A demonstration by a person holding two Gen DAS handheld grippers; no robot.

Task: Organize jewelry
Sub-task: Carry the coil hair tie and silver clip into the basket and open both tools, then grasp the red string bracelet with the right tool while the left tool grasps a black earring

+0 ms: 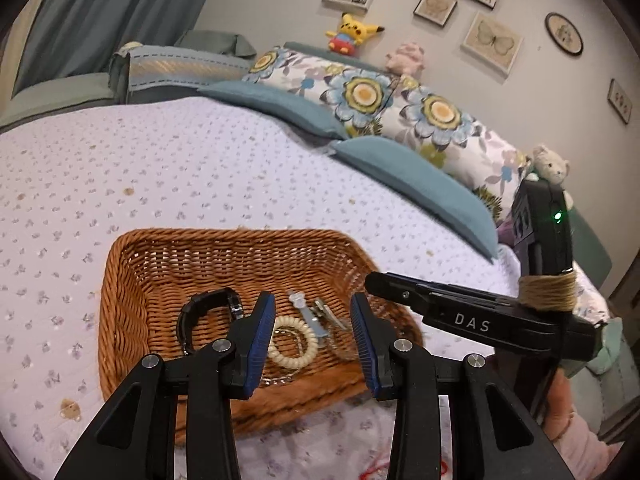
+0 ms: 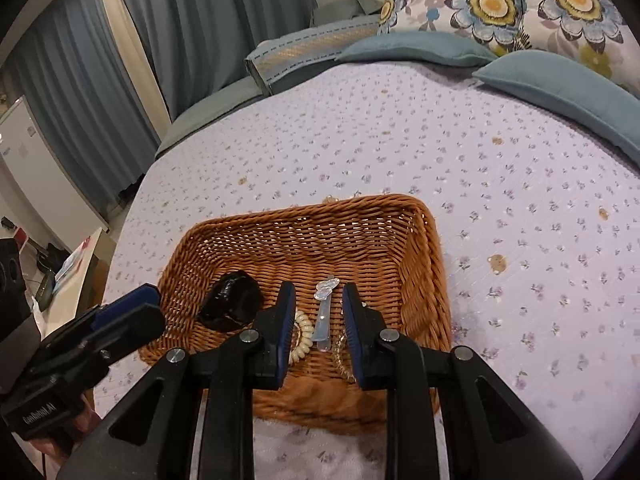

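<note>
A brown wicker basket (image 1: pixel 160 264) sits on the bed. In it lie a black watch (image 1: pixel 200 312), a cream spiral hair tie (image 1: pixel 296 344) and a pale hair clip (image 1: pixel 308 312). My left gripper (image 1: pixel 313 304) hovers over the basket's near side, open, nothing between its blue pads. In the right wrist view the basket (image 2: pixel 304 216) holds the watch (image 2: pixel 232 304), the hair clip (image 2: pixel 326 312), the spiral tie (image 2: pixel 302 340) and a gold chain (image 2: pixel 342 356). My right gripper (image 2: pixel 319 292) hangs above them, jaws a little apart and empty. Each gripper shows in the other's view: the right gripper (image 1: pixel 380 284), the left gripper (image 2: pixel 136 300).
The bed has a lilac flowered quilt (image 1: pixel 200 168) all around the basket. Teal and flowered pillows (image 1: pixel 400 104) lie at the head. Blue curtains (image 2: pixel 192 20) hang beyond the far side. A person's hand (image 1: pixel 560 404) holds the right gripper. A side table (image 2: pixel 80 264) stands left of the bed.
</note>
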